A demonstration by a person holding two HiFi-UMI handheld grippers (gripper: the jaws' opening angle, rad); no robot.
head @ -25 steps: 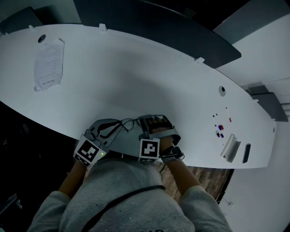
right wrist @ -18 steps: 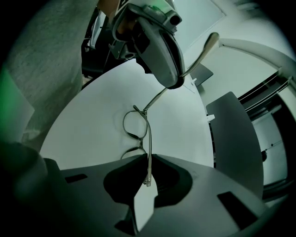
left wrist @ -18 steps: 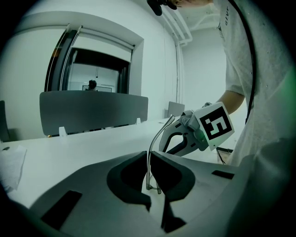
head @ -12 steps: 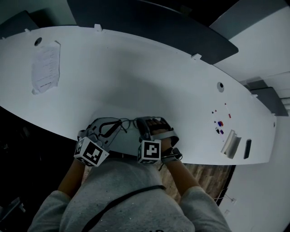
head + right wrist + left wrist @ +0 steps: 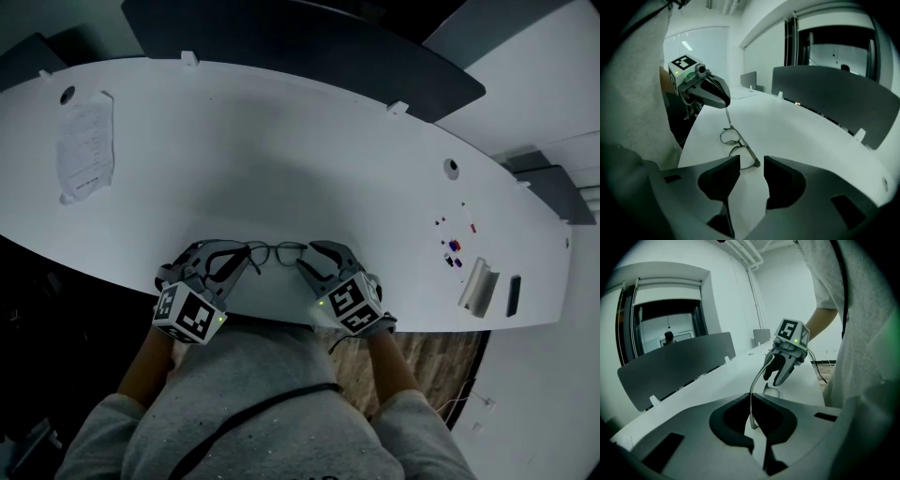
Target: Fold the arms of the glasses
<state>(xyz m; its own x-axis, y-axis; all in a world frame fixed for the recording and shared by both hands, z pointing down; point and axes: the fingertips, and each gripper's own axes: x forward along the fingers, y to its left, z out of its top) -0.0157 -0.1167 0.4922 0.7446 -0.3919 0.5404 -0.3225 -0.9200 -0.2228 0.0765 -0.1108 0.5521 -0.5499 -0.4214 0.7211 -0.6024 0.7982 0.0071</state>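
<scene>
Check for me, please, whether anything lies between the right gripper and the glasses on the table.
Nothing visible does. The right gripper has just been opening; its jaws stand apart and empty, and the glasses lie just ahead of them on the bare table. The left gripper is shut on their other arm.

Glasses (image 5: pixel 277 251) on table (image 5: pixel 281 159), paper (image 5: pixel 84 150) far left

three cameras around one table edge
the head view looks steeply down from above the person onto the near rim of the white table (image 5: pixel 281 150). each gripper view sits low and close behind its own jaws: the left one faces the right gripper (image 5: pixel 773 378), the right one faces the left gripper (image 5: pixel 723 101). all three share the glasses (image 5: pixel 278 251).
</scene>
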